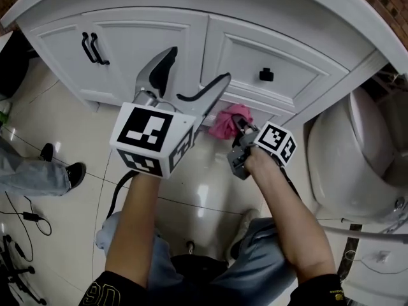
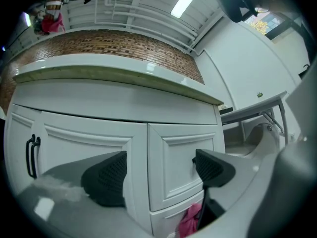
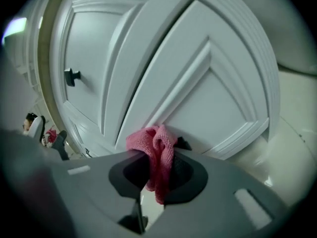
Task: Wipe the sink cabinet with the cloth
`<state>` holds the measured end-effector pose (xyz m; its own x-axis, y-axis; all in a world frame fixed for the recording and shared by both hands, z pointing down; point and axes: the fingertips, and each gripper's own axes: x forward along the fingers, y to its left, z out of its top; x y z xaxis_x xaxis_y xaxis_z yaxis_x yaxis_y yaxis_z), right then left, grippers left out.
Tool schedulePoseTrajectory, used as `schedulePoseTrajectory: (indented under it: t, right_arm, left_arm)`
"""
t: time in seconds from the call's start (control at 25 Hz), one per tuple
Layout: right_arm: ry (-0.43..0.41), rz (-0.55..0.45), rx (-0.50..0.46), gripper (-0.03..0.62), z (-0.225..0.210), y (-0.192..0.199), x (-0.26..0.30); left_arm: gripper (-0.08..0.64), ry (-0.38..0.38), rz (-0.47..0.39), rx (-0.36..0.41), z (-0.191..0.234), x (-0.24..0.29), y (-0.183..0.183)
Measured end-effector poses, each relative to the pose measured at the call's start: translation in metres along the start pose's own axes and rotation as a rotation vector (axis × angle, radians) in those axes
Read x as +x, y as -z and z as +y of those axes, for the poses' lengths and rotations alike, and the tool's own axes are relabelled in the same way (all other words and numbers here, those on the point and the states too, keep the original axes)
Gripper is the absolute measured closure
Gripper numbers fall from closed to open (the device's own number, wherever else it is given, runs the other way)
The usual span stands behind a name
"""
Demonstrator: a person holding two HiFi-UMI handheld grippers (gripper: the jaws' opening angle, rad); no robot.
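right gripper (image 3: 158,168) around cloth (image 3: 152,143), against cabinet (image 3: 198,83)

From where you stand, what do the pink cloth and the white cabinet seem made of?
The cloth: soft fuzzy textile, perhaps microfibre; nubbly nap, limp folds. The cabinet: probably painted wood or board, satin white; moulded panels, faint sheen.

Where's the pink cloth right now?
In the head view the pink cloth sits right of centre, clamped in the right gripper and pressed against the cabinet front below the black knob.
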<state>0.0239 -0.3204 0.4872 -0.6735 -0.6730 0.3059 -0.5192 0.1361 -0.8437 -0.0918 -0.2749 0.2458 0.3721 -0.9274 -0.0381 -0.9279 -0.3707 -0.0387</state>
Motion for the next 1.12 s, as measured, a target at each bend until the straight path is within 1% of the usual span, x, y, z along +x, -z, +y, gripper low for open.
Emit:
schedulePoseTrajectory:
  t: [0.16, 0.24, 0.4, 0.48, 0.6, 0.68, 0.76, 0.84, 0.92, 1.04, 1.12]
  right_arm:
    - [0.065, -0.039, -0.032, 0.543, -0.026, -0.027, -0.035]
    - [0.12, -0.075, -0.053, 0.545, -0.041, -0.044, -0.053]
    - [0.263, -0.15, -0.07, 0.543, -0.079, -0.071, -0.083]
    - [0.295, -0.161, -0.077, 0.545, -0.086, -0.073, -0.087]
    - [0.267, -0.11, -0.125, 0.544, -0.078, -0.053, -0.073]
    - [0.229, -0.037, -0.154, 0.545, -0.067, -0.024, -0.052]
    - [0.179, 0.039, -0.146, 0.545, -0.052, 0.011, -0.027]
    - [0.126, 0.092, -0.109, 0.545, -0.037, 0.044, -0.001]
    - [0.072, 0.104, -0.06, 0.545, -0.022, 0.066, 0.025]
    - [0.007, 0.072, 0.02, 0.545, -0.004, 0.083, 0.061]
    - [-0.005, 0.049, 0.068, 0.545, 0.0, 0.091, 0.078]
  left_arm:
    - [0.12, 0.029, -0.008, -0.016, -0.016, 0.007, 0.0]
    - [0.12, 0.043, -0.007, -0.016, -0.024, 0.01, 0.0]
    - [0.12, 0.052, -0.008, -0.014, -0.029, 0.01, 0.0]
    - [0.12, 0.046, -0.01, -0.012, -0.026, 0.008, -0.001]
    - [0.12, 0.031, -0.01, -0.01, -0.017, 0.004, -0.001]
    - [0.12, 0.02, -0.008, -0.009, -0.011, 0.002, -0.001]
    - [0.12, 0.009, -0.003, -0.003, -0.004, 0.0, 0.001]
    - [0.12, -0.002, 0.006, 0.006, 0.002, -0.004, 0.003]
    - [0.12, -0.018, 0.013, 0.007, 0.011, -0.008, 0.004]
    - [0.12, -0.046, 0.014, -0.016, 0.025, -0.014, 0.005]
    - [0.12, -0.052, 0.014, -0.024, 0.029, -0.016, 0.004]
